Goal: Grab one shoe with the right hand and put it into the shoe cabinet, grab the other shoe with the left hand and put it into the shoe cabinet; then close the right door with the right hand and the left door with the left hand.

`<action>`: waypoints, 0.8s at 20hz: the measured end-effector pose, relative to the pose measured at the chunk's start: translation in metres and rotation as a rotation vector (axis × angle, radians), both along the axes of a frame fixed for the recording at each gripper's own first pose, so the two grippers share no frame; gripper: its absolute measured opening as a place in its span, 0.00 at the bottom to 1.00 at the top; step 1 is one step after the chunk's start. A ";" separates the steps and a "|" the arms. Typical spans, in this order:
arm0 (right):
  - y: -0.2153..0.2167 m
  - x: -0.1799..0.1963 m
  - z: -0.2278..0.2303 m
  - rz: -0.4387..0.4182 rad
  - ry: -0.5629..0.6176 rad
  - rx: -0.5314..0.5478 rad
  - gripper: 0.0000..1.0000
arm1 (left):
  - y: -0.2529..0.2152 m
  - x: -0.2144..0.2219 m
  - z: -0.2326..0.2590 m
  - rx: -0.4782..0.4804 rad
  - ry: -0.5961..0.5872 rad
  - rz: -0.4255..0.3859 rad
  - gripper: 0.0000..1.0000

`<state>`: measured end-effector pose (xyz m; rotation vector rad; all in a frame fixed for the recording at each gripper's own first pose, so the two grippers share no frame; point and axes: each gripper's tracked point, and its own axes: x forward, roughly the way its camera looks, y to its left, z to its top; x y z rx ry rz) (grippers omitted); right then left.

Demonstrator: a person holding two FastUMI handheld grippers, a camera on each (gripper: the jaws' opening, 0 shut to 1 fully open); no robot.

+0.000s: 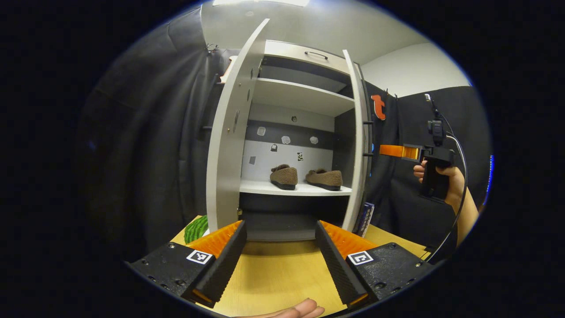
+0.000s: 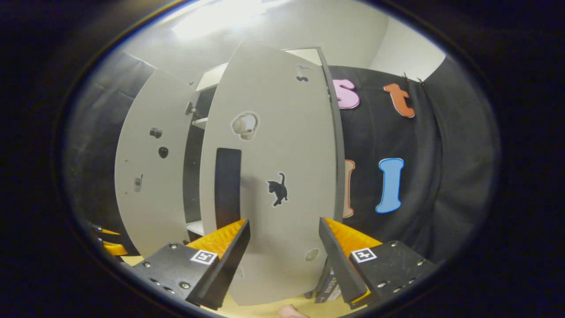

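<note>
Two brown shoes, left shoe [image 1: 284, 176] and right shoe [image 1: 325, 178], sit side by side on the shoe cabinet [image 1: 304, 99] shelf. Two doors: left door [image 1: 229, 132] ajar, right door [image 2: 273, 176] half-closed, hiding the interior in the right gripper view. Left tool [image 1: 280, 258] and right tool [image 2: 284, 260] are both released, empty, over the counter [image 1: 282, 274].

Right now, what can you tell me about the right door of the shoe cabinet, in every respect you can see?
The right door is a flat, pale grey panel that looks like laminated board, with a dark vertical handle strip near its free edge. Stickers dot its outer face, among them a black cat. It stands upright and partly open, hinged on the cabinet's right side. The right claw faces its outer face, jaws open; whether they touch it is unclear.
</note>
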<state>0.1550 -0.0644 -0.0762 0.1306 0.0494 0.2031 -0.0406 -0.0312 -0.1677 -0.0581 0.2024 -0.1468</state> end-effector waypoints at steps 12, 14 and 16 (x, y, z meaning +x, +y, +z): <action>0.000 -0.040 -0.017 -0.079 -0.027 -0.024 0.95 | 0.065 -0.011 0.011 0.057 -0.030 0.116 1.00; 0.001 -0.054 -0.014 -0.102 -0.050 -0.049 0.95 | 0.081 -0.012 0.015 0.068 -0.031 0.140 0.95; 0.015 -0.074 -0.007 -0.066 -0.068 -0.045 0.95 | 0.102 -0.014 0.023 0.072 -0.038 0.179 0.95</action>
